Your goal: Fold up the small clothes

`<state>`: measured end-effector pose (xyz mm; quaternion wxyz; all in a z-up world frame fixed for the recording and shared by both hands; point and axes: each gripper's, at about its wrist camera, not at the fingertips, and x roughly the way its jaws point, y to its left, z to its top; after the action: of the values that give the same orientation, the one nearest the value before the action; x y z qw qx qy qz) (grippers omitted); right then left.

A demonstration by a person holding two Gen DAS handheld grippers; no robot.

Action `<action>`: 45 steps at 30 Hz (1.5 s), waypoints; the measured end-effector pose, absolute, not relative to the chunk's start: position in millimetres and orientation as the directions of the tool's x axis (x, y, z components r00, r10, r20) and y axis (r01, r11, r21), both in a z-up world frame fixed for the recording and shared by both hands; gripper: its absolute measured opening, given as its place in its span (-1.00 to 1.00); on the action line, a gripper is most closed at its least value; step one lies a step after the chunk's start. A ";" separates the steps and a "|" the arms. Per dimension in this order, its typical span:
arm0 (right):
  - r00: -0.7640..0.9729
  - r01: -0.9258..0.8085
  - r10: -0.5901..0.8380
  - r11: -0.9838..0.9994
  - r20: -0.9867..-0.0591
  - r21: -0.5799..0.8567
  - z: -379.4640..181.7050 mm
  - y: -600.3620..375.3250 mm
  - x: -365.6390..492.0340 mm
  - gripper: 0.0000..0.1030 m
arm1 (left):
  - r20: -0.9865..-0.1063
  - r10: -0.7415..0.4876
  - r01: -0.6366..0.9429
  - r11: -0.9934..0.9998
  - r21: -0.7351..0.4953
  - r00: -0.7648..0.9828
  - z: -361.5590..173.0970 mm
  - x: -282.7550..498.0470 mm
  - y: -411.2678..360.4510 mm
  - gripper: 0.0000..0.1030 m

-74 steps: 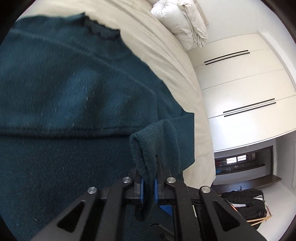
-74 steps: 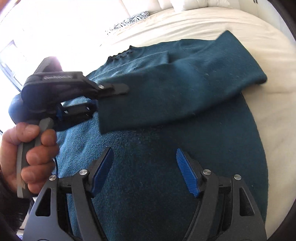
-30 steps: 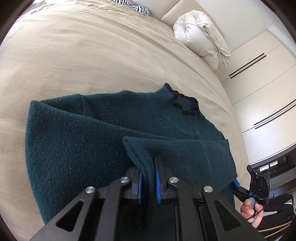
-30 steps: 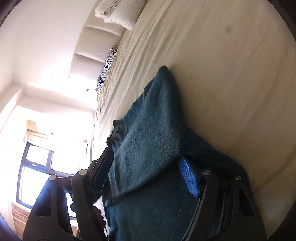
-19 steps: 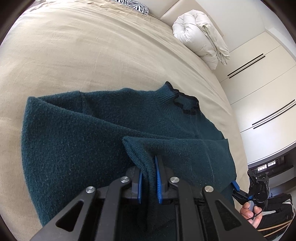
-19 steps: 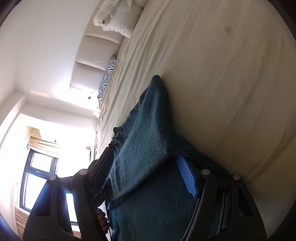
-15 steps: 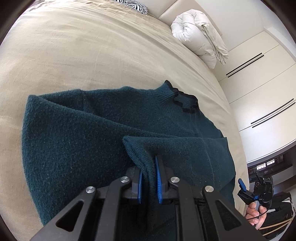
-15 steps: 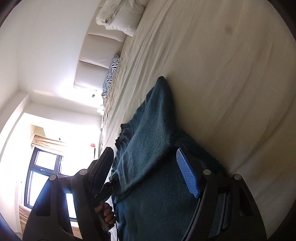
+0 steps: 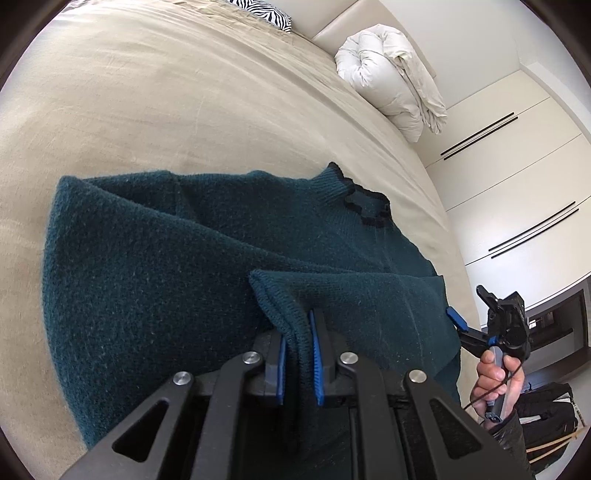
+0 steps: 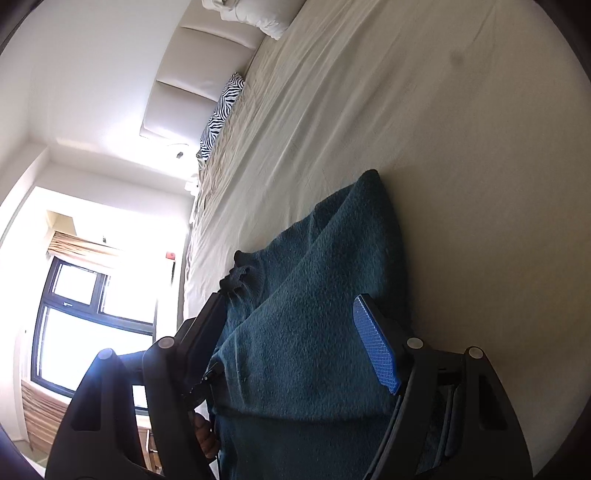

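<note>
Item: teal knit sweater (image 9: 177, 295), lying on the bed (image 9: 155, 110) near its front edge, collar (image 9: 365, 206) toward the far side
Lay of item: body spread flat on the sheet; one edge lifted and doubled over the body, so part of the fold is already made
Left gripper (image 9: 298, 354): pads (image 9: 317, 363) pinched nearly together on a ribbed edge of the sweater, probably a cuff or hem; the knit rises between them in a tight ridge
Reason for hold: judged to keep the raised edge under control while it is carried across the body
Right gripper (image 10: 291, 347): jaws standing wide, no pad pressing on cloth; the sweater lies in front of and between the fingers, not clamped
Reason for stance: judged as free to approach a second edge or to steady the fold; in the left wrist view it sits just off the sweater's near right corner, held in the person's hand (image 9: 495, 384)
Bed surface: beige sheet, bare around the sweater, giving room to lay the fold flat
Surroundings: rolled white duvet (image 9: 388, 77) and zebra-print pillow (image 9: 266, 11) at the head of the bed, well apart from the work
Stage: fold part-made, not yet laid down
</note>
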<state>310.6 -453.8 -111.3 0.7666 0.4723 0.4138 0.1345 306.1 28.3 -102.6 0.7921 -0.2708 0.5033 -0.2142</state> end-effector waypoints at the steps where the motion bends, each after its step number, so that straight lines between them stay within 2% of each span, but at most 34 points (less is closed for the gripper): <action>1: 0.616 0.192 0.597 0.519 -0.514 0.833 -114.4 -454.1 319.7 0.38 | -0.677 -0.615 0.064 0.757 -0.650 0.405 -102.9 305.5 29.0 -0.76; 6: 0.600 0.218 0.585 0.537 -0.546 0.815 -124.9 -456.9 354.3 0.38 | -0.667 -0.614 0.058 0.752 -0.656 0.421 -100.2 301.9 32.6 -0.81; 13: 0.610 0.199 0.588 0.534 -0.530 0.822 -128.6 -457.0 362.5 0.38 | -0.671 -0.605 0.038 0.754 -0.656 0.428 -104.3 302.0 32.9 -0.81; 21: 0.587 0.150 0.645 0.507 -0.490 0.848 -132.8 -454.7 313.7 0.38 | -0.645 -0.629 0.025 0.724 -0.689 0.434 -106.9 300.4 38.0 -0.77; 22: 0.583 0.149 0.649 0.507 -0.490 0.849 -132.2 -453.6 303.2 0.38 | -0.637 -0.632 0.021 0.717 -0.697 0.442 -103.8 297.0 40.1 -0.72; 24: 0.581 0.143 0.648 0.515 -0.493 0.845 -128.7 -452.8 278.5 0.38 | -0.623 -0.621 0.000 0.708 -0.706 0.475 -93.5 284.1 49.0 -0.45; 26: 0.576 0.141 0.649 0.520 -0.497 0.843 -124.7 -452.7 251.7 0.38 | -0.595 -0.612 0.000 0.697 -0.717 0.521 -76.3 260.8 62.4 -0.01; 28: 0.581 0.145 0.630 0.543 -0.515 0.827 -116.5 -451.8 221.0 0.41 | -0.594 -0.562 -0.004 0.725 -0.689 0.576 -56.5 228.0 79.3 0.16; 31: 0.603 0.110 0.624 0.552 -0.497 0.826 -102.6 -449.0 172.1 0.41 | -0.598 -0.496 -0.040 0.748 -0.663 0.630 -40.3 171.1 105.7 0.27; 35: 0.612 0.111 0.614 0.558 -0.499 0.823 -100.4 -441.3 115.3 0.41 | -0.648 -0.439 -0.078 0.789 -0.609 0.623 -37.7 101.2 116.8 0.28; 40: 0.628 0.108 0.602 0.560 -0.492 0.822 -97.2 -424.1 62.7 0.41 | -0.687 -0.455 -0.085 0.797 -0.598 0.567 -53.7 38.8 103.0 0.31; 45: 0.649 0.086 0.570 0.603 -0.504 0.793 -83.3 -416.3 21.6 0.41 | -0.705 -0.490 -0.068 0.795 -0.602 0.512 -62.9 8.1 83.9 0.31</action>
<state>21.6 -416.3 -83.3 0.8054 0.4192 0.3912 0.1504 8.1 83.9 -62.9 0.8188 -0.2927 0.4767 -0.1288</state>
